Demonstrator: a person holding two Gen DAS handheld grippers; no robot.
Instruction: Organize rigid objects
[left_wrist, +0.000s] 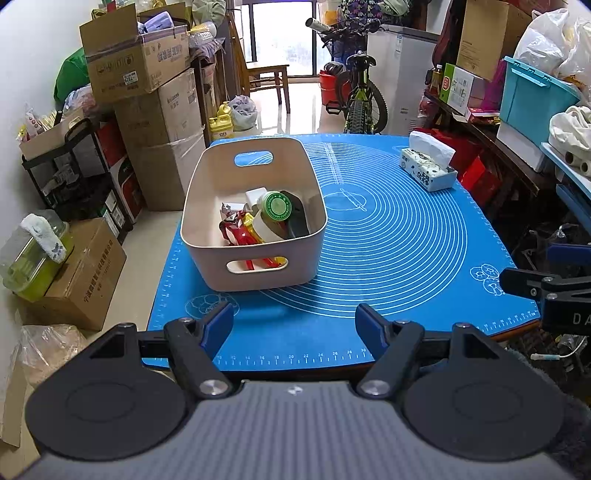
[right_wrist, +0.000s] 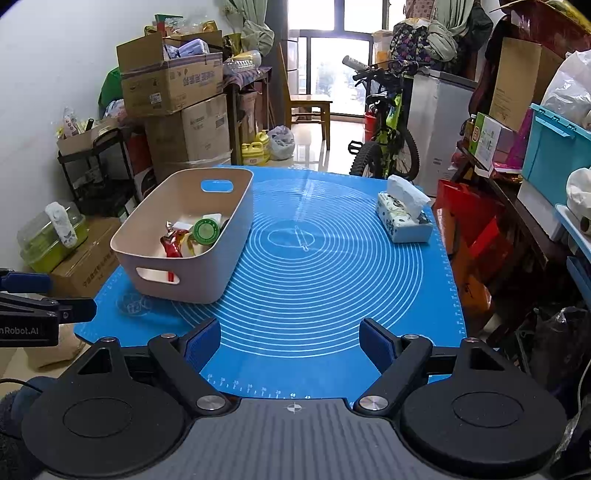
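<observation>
**Sorting appears complete; both grippers idle**

The rigid objects are seen gathered inside the beige bin, which is taken here as the landmark. Within it a red figure, a green-lidded jar, a white bottle and a dark item against the bin's right wall, possibly a handle though poorly resolved, are piled together. No loose rigid object is seen on the blue mat around the bin. Only a tissue box is left, well apart to the bin's right and farther back, and it is judged not to be part of the sorting. The left gripper is held just in front of the bin, its fingers spread and empty. The right gripper is held in front and to the right of the bin, fingers likewise spread with nothing between them. Little or nothing is judged to remain on the counter.
</observation>
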